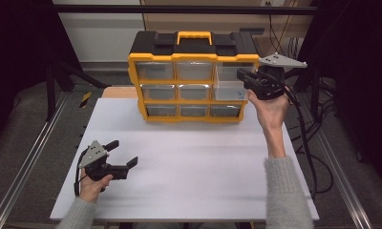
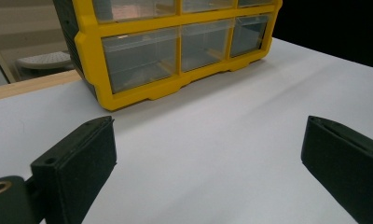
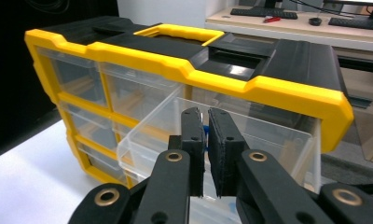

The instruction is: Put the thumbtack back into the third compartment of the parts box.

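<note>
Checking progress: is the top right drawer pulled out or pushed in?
Pulled out: the top right drawer juts forward of the organizer's yellow frame.

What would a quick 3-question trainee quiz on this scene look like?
1. True or false: the left hand-held gripper has its jaws shut.
2. Which drawer of the yellow parts organizer is the pulled-out drawer? A: top right. B: bottom left. C: middle centre.
3. How many clear drawers does the organizer have in all?
Key: 1 false, its jaws stand wide open above the white table. 2 A. 3 nine.
</note>
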The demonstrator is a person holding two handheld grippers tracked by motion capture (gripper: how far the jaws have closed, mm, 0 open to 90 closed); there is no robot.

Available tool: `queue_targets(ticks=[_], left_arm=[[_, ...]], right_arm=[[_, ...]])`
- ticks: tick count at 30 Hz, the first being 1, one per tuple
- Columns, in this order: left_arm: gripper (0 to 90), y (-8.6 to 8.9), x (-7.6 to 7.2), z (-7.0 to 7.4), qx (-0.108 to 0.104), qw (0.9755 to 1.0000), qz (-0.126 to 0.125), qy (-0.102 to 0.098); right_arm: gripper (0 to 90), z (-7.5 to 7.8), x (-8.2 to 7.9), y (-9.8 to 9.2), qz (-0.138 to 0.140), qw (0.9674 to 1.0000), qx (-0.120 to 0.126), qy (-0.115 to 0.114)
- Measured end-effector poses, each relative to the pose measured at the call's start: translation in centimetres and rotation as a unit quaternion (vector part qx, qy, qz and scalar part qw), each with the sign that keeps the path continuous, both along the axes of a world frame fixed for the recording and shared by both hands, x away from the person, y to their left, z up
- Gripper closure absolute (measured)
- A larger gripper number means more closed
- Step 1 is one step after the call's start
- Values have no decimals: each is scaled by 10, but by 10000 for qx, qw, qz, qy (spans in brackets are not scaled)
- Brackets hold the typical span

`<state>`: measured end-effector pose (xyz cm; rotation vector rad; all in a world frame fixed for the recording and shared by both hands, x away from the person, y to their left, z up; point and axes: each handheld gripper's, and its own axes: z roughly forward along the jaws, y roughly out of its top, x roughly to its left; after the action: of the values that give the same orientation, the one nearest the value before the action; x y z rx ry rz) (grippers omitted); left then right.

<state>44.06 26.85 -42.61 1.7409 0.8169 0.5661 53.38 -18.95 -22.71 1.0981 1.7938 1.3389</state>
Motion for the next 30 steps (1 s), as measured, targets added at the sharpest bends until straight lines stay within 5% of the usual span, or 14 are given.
queue_targets(ticks=[30], left_arm=[[27,0,0,0,2,10000,4,4]], right_arm=[[853,-7,22,-3,-340,9988,-215,287]])
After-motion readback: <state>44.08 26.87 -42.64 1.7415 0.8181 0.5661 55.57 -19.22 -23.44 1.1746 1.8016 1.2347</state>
